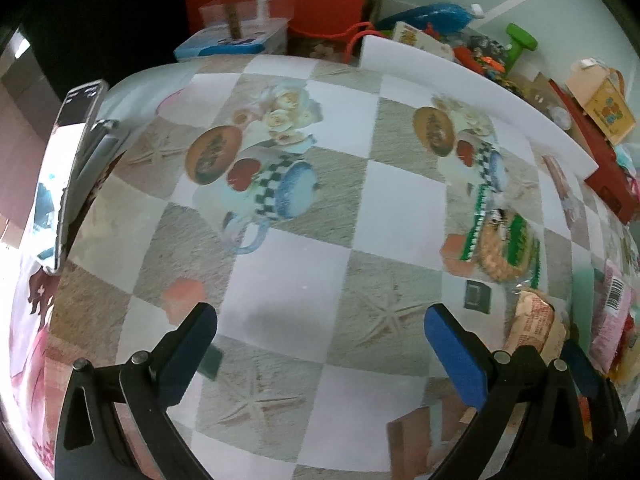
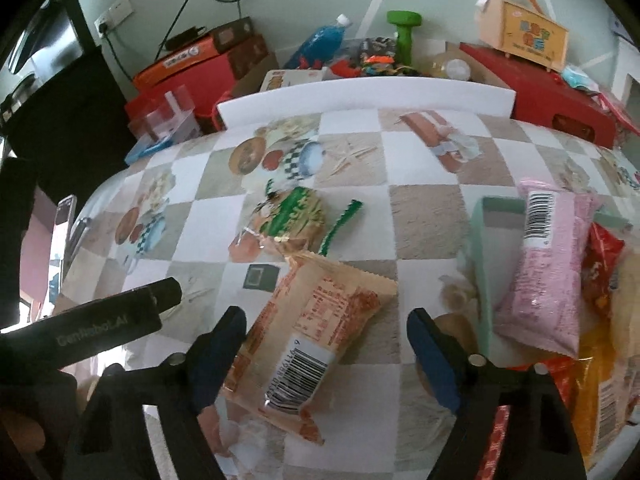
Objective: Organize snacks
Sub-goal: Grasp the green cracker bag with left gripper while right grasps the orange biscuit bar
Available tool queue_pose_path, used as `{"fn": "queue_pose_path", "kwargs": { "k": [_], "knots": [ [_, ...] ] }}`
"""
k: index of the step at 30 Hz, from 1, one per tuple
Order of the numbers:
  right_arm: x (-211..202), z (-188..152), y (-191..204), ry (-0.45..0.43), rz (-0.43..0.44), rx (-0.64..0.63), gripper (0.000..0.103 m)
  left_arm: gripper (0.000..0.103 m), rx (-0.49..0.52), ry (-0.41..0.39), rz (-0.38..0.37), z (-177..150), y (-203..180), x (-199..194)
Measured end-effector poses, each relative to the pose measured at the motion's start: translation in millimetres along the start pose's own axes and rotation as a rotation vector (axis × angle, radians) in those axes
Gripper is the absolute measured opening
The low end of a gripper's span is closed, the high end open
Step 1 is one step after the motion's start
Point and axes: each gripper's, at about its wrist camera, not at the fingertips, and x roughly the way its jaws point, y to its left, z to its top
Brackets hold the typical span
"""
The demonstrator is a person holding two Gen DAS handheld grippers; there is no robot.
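An orange snack packet (image 2: 316, 332) with a barcode lies flat on the checked tablecloth, between the fingers of my right gripper (image 2: 326, 322). The jaws stand open around it; the left pad is close to its edge and the right pad is clear of it. A green packet of biscuits (image 2: 294, 216) lies just beyond. A mint-green tray (image 2: 482, 240) on the right holds a pink packet (image 2: 548, 272), a red packet (image 2: 604, 264) and other bags. My left gripper (image 1: 320, 328) hovers open over bare cloth, with the green packet (image 1: 502, 240) and the orange packet (image 1: 536, 320) to its right.
A phone (image 1: 76, 152) stands propped at the table's left edge. A white foam board (image 2: 360, 96) lines the far edge, with red boxes (image 2: 560, 96), a green dumbbell (image 2: 404, 36), a blue bottle (image 2: 320, 42) and a small wooden case (image 2: 524, 32) behind it. A small dark card (image 2: 260, 278) lies on the cloth.
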Motion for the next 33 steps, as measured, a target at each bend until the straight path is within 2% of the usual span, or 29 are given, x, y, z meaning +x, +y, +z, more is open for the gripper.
{"fn": "queue_pose_path", "kwargs": {
  "k": [11,17,21,25,31,32,33],
  "knots": [
    [-3,2,-21,-0.001,0.011,0.055,0.049,0.103,0.104,-0.037,-0.089,15,-38,-4],
    [-5,5,-38,-0.013,-0.014,0.093,0.042,0.103,0.156,-0.042,-0.141,24,-63,-1],
    [-4,6,-44,-0.014,-0.015,0.112,0.042,0.103,0.184,-0.037,-0.194,28,-77,6],
    [-4,6,-46,-0.014,-0.011,0.115,0.042,0.102,0.207,-0.024,-0.210,36,-95,18],
    [-4,6,-47,-0.013,-0.008,0.113,0.042,0.088,0.236,-0.022,-0.194,42,-111,29],
    [-4,6,-47,-0.013,-0.009,0.113,0.042,0.083,0.240,-0.025,-0.195,43,-113,29],
    [-4,6,-47,-0.013,-0.009,0.112,0.041,0.073,0.246,-0.029,-0.203,43,-115,28]
  ]
}}
